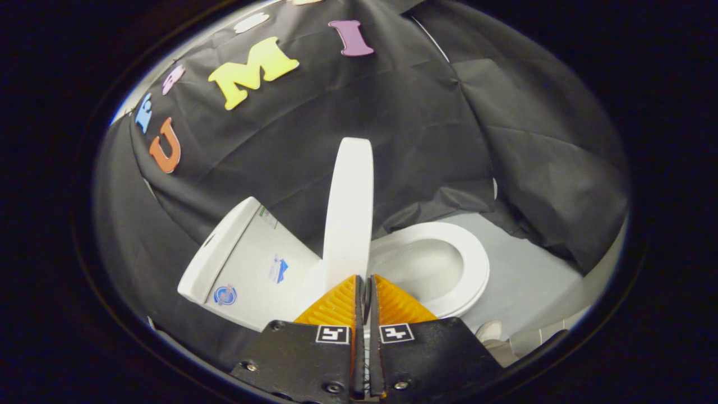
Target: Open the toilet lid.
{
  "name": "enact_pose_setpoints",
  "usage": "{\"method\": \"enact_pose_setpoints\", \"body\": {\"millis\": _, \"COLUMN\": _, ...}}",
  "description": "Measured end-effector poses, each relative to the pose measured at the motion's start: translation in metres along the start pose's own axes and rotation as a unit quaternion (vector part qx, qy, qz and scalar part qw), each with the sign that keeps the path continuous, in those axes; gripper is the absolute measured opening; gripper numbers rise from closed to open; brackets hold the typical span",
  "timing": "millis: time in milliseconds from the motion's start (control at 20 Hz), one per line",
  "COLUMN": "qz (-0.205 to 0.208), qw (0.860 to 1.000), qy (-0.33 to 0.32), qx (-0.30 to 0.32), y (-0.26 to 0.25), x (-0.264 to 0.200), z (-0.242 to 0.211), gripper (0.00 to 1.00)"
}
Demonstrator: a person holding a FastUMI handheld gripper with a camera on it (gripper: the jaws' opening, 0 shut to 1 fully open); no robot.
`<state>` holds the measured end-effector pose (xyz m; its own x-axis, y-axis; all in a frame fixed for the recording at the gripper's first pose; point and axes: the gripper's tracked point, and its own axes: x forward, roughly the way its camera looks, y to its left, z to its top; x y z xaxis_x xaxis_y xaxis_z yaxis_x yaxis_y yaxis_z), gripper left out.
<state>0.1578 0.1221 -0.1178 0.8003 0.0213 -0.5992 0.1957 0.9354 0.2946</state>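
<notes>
Fingers (364,280) nearly closed, only a thin slit between them, tips right at the lower edge of the lid (349,213). Hard to say whether that edge is pinched in the slit or merely touched; no clear grip to be made out. Lid already raised, standing edge-on and about upright just ahead of the tips, rising well above them against the black cloth wall (426,129). Beside it, to the left, the tank (247,264), tipped in this view, with stickers on its face. To the right, the seat (474,264) lying down over the open bowl (418,266), both fully uncovered. Beyond the seat, pale floor (527,275), and at the near right a bit of the toilet's base.

Judged from this: main part of the task done, lid swung clear of the seat and up near vertical. Left to do, probably: tip it the last bit back toward the tank so that it rests there without support, then let go and draw the fingers away. Some risk of the lid dropping forward onto the seat if released too soon.
</notes>
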Motion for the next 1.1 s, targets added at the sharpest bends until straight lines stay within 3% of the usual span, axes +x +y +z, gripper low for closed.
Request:
{"method": "enact_pose_setpoints", "body": {"millis": 750, "qz": -0.003, "qw": 0.997, "qy": -0.022, "qx": -0.076, "y": 0.081, "x": -0.003, "z": -0.002, "gripper": 0.07}}
{"method": "enact_pose_setpoints", "body": {"millis": 1100, "qz": 0.018, "qw": 0.993, "qy": -0.025, "qx": -0.116, "y": 0.123, "x": -0.001, "z": -0.01, "gripper": 0.1}}
